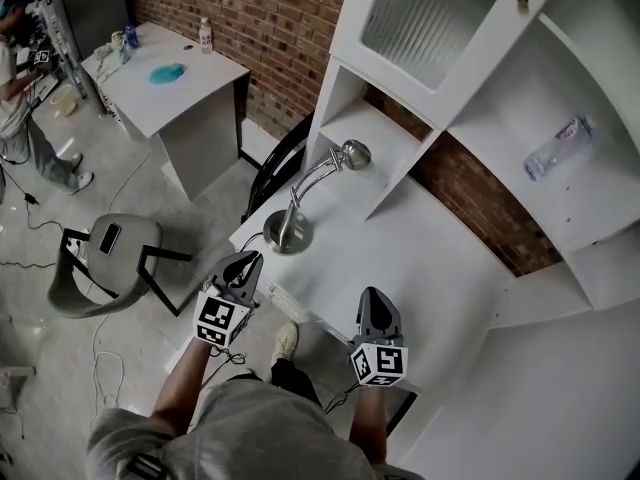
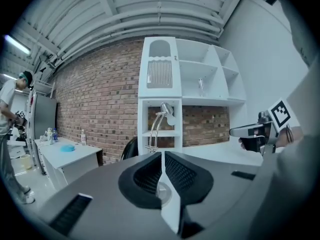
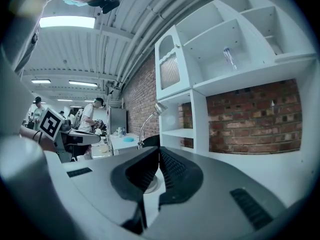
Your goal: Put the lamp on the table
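A silver desk lamp [image 1: 288, 234] stands upright on the white table [image 1: 430, 268], near its left end, with its curved neck leaning toward the shelf unit. It also shows in the left gripper view as the lamp [image 2: 159, 126] and in the right gripper view as the lamp [image 3: 149, 118]. My left gripper [image 1: 248, 260] hovers at the table's front edge, a short way in front of the lamp's base, shut and empty [image 2: 162, 156]. My right gripper [image 1: 372, 296] is further right over the same edge, shut with nothing in it [image 3: 157, 151].
A white shelf unit [image 1: 480, 78] stands on the back of the table, with a clear plastic bottle [image 1: 557, 148] in one compartment. A black chair [image 1: 280, 163] is behind the table's left end. On the floor are a grey chair [image 1: 110, 253], cables and a second white table [image 1: 185, 88]. A person [image 1: 25, 118] stands far left.
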The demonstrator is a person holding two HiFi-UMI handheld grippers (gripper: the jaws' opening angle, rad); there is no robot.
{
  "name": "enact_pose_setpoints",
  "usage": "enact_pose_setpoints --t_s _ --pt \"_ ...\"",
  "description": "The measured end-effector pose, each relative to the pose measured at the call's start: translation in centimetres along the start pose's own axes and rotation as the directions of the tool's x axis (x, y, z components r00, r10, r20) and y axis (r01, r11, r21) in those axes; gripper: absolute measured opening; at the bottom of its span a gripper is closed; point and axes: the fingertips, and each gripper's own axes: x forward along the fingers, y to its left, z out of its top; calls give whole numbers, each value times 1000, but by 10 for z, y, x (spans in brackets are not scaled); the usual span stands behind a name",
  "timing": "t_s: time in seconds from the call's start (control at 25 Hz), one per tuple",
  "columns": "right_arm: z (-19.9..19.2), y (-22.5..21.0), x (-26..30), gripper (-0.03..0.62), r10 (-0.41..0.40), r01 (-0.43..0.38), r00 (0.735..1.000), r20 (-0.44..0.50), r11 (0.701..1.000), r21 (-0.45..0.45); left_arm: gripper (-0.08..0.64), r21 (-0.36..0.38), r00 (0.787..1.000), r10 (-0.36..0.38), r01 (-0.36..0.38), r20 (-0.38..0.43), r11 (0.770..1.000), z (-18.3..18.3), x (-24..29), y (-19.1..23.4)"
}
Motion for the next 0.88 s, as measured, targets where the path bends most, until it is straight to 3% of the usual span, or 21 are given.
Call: enact_pose_setpoints --t_s 0.68,0.88 --pt "7 54 -48 25 2 -2 999 34 1000 10 3 5 998 -55 55 16 998 4 -71 -24" --pt "7 64 -62 23 -2 2 999 37 1000 11 3 42 998 -65 64 13 997 4 -86 -33"
